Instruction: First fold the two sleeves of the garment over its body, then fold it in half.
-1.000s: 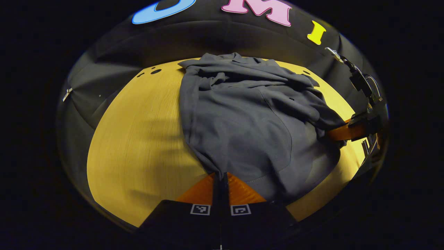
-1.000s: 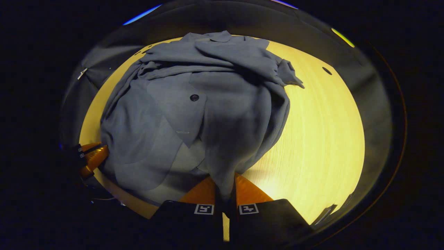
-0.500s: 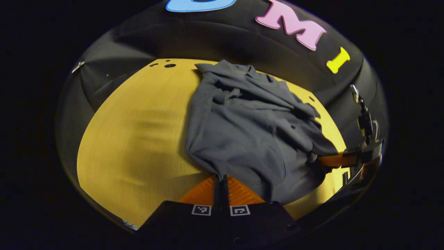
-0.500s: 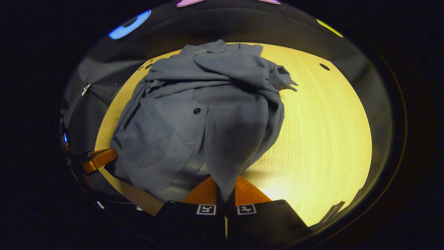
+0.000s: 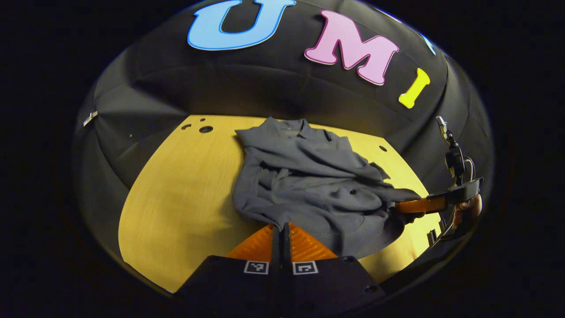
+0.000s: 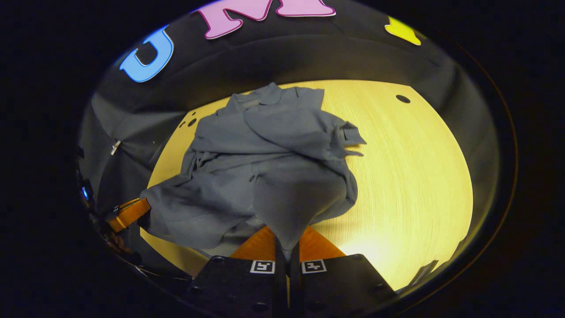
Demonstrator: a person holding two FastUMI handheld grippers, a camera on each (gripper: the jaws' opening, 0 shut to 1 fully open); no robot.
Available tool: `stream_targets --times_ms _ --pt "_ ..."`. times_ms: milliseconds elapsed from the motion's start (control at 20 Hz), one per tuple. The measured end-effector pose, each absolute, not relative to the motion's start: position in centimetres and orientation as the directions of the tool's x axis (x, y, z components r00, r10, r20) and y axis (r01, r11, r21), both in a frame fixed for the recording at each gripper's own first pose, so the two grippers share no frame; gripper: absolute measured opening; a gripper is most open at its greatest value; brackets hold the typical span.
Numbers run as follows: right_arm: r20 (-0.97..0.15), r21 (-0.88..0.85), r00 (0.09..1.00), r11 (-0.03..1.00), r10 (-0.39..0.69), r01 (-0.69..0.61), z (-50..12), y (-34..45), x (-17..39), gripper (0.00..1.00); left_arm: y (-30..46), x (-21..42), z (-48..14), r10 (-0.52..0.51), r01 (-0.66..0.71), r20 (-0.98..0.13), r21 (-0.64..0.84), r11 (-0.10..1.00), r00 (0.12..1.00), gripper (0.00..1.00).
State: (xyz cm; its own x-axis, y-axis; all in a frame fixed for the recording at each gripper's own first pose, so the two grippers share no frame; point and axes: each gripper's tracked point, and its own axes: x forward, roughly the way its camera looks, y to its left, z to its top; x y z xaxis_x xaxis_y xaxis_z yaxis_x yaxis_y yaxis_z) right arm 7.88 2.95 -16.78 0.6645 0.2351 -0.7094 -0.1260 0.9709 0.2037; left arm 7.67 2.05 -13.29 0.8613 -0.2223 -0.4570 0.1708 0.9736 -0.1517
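Garment (image 5: 309, 176) grey, rumpled (sleeves folded over), hem lifted.

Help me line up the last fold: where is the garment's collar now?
The collar lies at the table's far edge, beside the booth wall, in both gripper views, opposite the hem both grippers pinch.

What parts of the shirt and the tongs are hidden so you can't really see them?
- Left gripper view: the shirt hem pinched in the left tongs; the closed fingers cover it.
- Right gripper view: the hem inside the right tongs; draped cloth covers it.
- Both views: the table under the shirt, and the shirt's underside.
- Left gripper view: the hand holding the right tongs is mostly cut off at the edge.
- Sleeve ends: lost among the bunched folds.
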Motion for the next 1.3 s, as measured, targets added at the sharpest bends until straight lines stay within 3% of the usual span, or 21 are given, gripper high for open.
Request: stream_targets --times_ms 550,850,1300 --pt "-0.602 0.215 0.755 0.963 0.260 -0.160 -11.7 2.5 18.8 0.07 1.6 17.8 -6.1 -0.222 0.168 -0.356 -0.178 0.970 0.908 0.06" --pt "-0.543 0.211 0.794 0.959 0.274 -0.187 -8.9 3.3 26.2 0.07 2.2 24.5 -4.1 -0.183 0.164 -0.310 -0.087 0.983 0.933 0.05" --pt "-0.543 0.249 0.794 0.955 0.275 -0.160 -10.6 4.1 33.3 0.07 2.9 32.9 -6.6 -0.141 0.124 -0.318 -0.074 0.990 0.938 0.05"
